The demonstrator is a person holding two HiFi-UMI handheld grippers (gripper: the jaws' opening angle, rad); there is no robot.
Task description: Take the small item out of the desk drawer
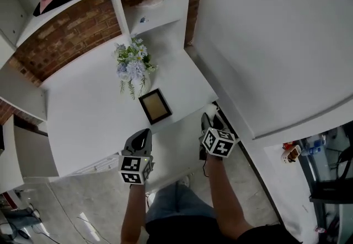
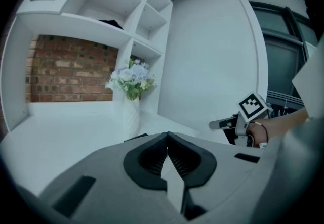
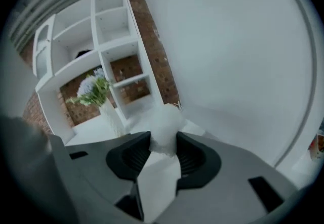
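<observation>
My right gripper (image 3: 163, 144) is shut on a small white fluffy item (image 3: 165, 126) that sticks up from between its pads. In the head view this gripper (image 1: 208, 122) hovers at the front right corner of the white desk (image 1: 83, 110). In the left gripper view it (image 2: 218, 124) juts in from the right. My left gripper (image 2: 167, 140) is shut with nothing in it, its tips touching. It (image 1: 143, 137) hangs at the desk's front edge. The drawer fronts (image 1: 95, 165) show only as a thin strip under the desk edge; whether one is open is not visible.
A white vase of pale flowers (image 1: 134, 66) and a dark picture frame (image 1: 155, 106) lying flat sit on the desk. White shelves (image 1: 140, 9) on a brick wall stand behind. A large white panel (image 1: 276, 44) rises on the right. The person's legs are below.
</observation>
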